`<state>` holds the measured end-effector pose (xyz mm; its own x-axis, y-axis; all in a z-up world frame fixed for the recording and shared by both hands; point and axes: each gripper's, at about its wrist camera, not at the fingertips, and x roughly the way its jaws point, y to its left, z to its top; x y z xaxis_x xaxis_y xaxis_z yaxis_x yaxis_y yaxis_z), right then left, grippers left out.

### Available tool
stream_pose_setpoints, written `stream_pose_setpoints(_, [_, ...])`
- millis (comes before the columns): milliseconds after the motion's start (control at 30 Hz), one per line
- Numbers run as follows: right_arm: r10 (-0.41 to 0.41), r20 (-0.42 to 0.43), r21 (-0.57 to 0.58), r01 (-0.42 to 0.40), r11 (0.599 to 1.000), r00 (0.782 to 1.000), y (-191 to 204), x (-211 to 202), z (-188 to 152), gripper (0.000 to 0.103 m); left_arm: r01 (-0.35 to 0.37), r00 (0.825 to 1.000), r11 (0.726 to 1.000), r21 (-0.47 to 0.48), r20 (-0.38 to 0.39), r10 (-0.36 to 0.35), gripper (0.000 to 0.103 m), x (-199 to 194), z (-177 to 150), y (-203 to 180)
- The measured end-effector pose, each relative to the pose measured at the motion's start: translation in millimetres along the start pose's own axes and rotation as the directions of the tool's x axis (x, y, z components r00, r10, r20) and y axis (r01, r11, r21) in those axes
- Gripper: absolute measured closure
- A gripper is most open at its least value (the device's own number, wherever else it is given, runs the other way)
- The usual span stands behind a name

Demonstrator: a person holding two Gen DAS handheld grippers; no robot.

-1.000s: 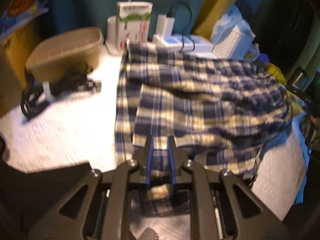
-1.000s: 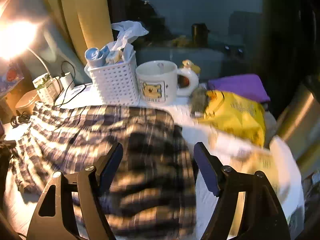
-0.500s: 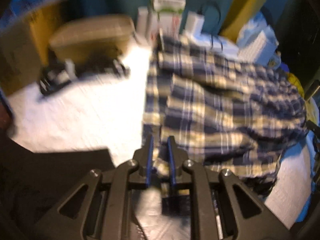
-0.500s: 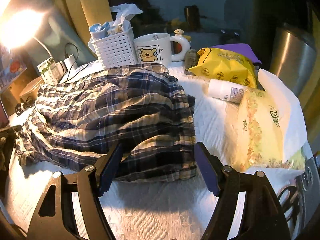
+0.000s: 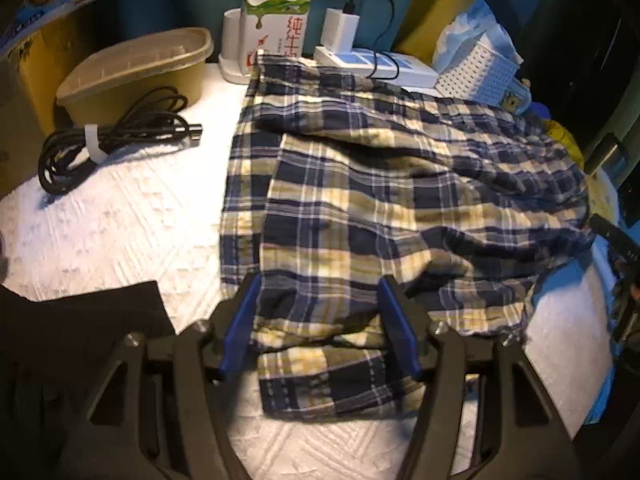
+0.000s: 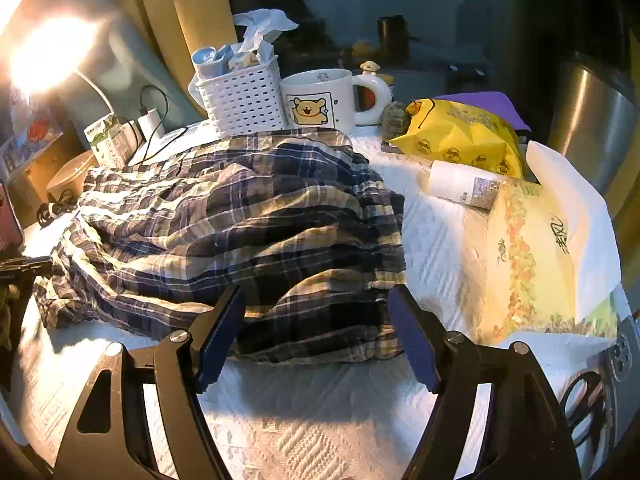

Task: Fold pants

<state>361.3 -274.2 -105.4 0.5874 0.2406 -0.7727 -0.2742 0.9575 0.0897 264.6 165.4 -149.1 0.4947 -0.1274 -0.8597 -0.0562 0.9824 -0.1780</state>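
Note:
The navy and cream plaid pants (image 5: 380, 208) lie folded in rumpled layers on the white textured cloth (image 5: 120, 220). My left gripper (image 5: 320, 320) is over their near left end; its jaws are opening, and the fabric lies loose between the blue pads (image 5: 240, 328) without being pressed. In the right wrist view the same pants (image 6: 248, 232) form a heap. My right gripper (image 6: 316, 328) stands open just in front of their near right edge, with only the fabric's hem between its pads (image 6: 412, 340).
A tan tub (image 5: 136, 68), coiled black cable (image 5: 112, 136), milk carton (image 5: 276, 16) and power strip (image 5: 380, 64) crowd the back left. A white basket (image 6: 244, 96), bear mug (image 6: 324, 100), yellow bag (image 6: 460, 136), bottle (image 6: 460, 184) and tissue pack (image 6: 540, 248) sit right.
The left jaws, shut on the pants' edge before, have spread apart and let the fabric go. The right gripper moved closer to the pants' near edge early on and stayed open.

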Motion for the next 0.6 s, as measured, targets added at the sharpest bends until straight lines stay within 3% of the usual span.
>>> stream_pose_setpoints(100, [0.0,0.007,0.006,0.0,1.0,1.0,-3,-2,-2,0.026,-0.022,1.0,1.0,0.0,0.022,0.022,0.05,-2,-5,-2])
stream_pose_setpoints(133, [-0.001,0.01,0.01,0.001,1.0,1.0,-5,-2,-3,0.026,-0.025,0.999,1.0,0.005,0.026,0.025,0.071,-4,-7,-3])
stream_pose_setpoints(167, [-0.002,0.012,0.014,0.001,1.0,1.0,-7,-2,-4,0.026,-0.006,1.0,1.0,-0.003,0.025,0.006,0.082,-7,-10,-4])
stream_pose_setpoints(233, [-0.005,0.008,0.029,0.005,1.0,1.0,-12,-1,-4,0.026,0.02,0.999,1.0,-0.009,0.033,-0.02,0.091,-12,-14,-6])
stream_pose_setpoints(467, [0.012,-0.008,0.041,-0.012,0.999,1.0,-16,9,-6,0.026,0.012,0.999,0.995,-0.097,0.045,-0.008,0.093,-35,-41,-1])
stream_pose_setpoints(600, [0.016,-0.019,0.034,-0.015,0.999,1.0,-14,14,-6,0.026,-0.041,0.996,0.985,-0.167,0.071,0.054,0.093,-52,-50,11])
